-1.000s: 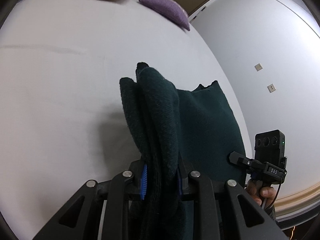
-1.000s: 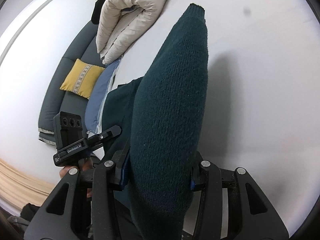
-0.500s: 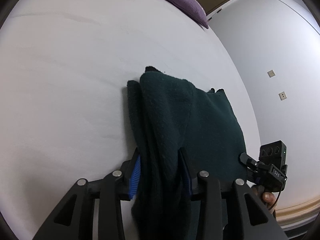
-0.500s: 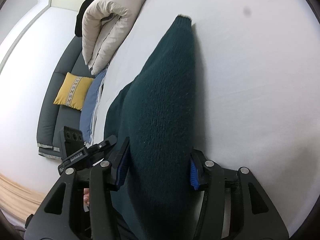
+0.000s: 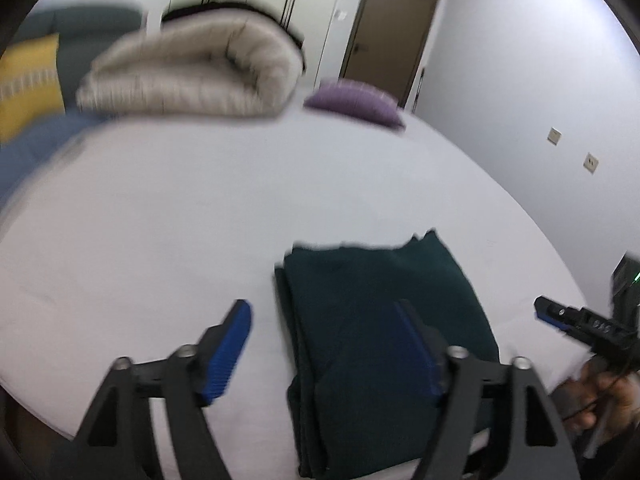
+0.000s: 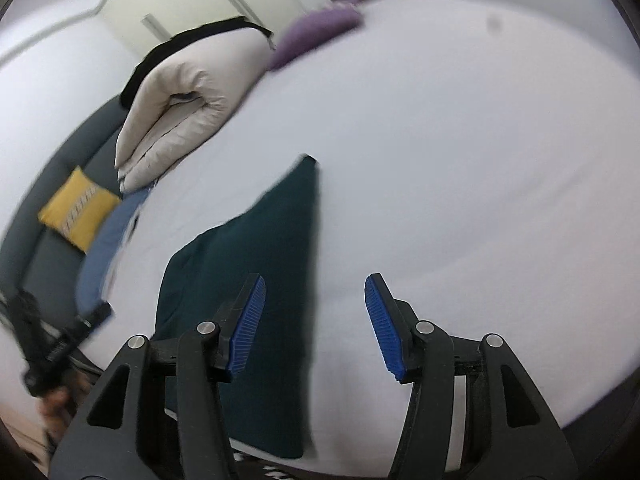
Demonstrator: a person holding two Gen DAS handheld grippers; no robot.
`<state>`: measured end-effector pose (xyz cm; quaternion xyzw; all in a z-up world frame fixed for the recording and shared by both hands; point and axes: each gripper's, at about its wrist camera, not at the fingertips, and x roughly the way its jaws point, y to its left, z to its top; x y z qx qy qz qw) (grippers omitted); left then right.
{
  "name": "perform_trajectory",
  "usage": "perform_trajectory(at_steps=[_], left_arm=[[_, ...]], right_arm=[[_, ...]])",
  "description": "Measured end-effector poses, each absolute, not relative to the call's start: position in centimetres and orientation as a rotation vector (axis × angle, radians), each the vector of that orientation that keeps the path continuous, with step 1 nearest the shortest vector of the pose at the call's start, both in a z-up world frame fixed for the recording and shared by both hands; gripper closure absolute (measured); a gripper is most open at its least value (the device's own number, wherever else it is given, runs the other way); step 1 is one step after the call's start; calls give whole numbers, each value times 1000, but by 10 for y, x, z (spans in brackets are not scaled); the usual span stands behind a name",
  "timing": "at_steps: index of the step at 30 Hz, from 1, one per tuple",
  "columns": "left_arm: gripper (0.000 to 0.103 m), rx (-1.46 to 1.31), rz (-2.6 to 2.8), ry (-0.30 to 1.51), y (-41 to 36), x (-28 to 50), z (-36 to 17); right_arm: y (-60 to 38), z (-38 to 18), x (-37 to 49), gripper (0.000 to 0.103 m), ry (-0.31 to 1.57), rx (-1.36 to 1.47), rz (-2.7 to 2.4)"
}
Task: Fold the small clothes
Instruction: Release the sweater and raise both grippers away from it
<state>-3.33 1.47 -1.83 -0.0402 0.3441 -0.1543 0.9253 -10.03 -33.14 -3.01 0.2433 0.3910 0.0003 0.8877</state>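
- Sweater [image 5: 384, 320]: we see it folded, lying flat on the white bed [image 5: 160, 220].
- Left gripper [image 5: 324, 344] and right gripper [image 6: 314, 322]: above the sweater, jaws opening, nothing gripped.

the folded sweater [image 5: 384, 332] lies flat on the bed [image 5: 168, 216], near its near edge. at the far end of the bed rests a rolled duvet [image 5: 192, 76], with a small pillow [image 5: 356, 100] to its right. a sofa [image 6: 44, 248] stands left of the bed, a cushion [image 6: 78, 208] on it. behind the pillow is a door [image 5: 392, 28]; the wall [image 5: 532, 80] runs along the right
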Motion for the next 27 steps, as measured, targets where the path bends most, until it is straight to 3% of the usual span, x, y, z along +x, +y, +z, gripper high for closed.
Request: perform_trajectory(at_steps=[3, 7, 9, 11, 15, 22, 27], left_arm=[[0, 7, -267, 550, -2, -59, 4], [0, 92, -195, 381, -11, -87, 26], [0, 116, -140, 333, -16, -96, 34], [0, 132, -94, 290, -15, -106, 41], [0, 131, -11, 221, -9, -125, 62], [0, 191, 23, 274, -6, -123, 74], [0, 120, -28, 458, -9, -103, 53]], right_arm=[[-306, 2, -115, 46, 750, 385, -19], [-267, 48, -124, 25, 633, 246, -53], [-251, 68, -137, 9, 564, 185, -72], [-238, 83, -148, 2, 511, 141, -95], [-218, 108, -164, 0, 431, 115, -98], [-204, 135, -191, 0, 349, 57, -162], [-202, 140, -193, 0, 414, 68, -146]])
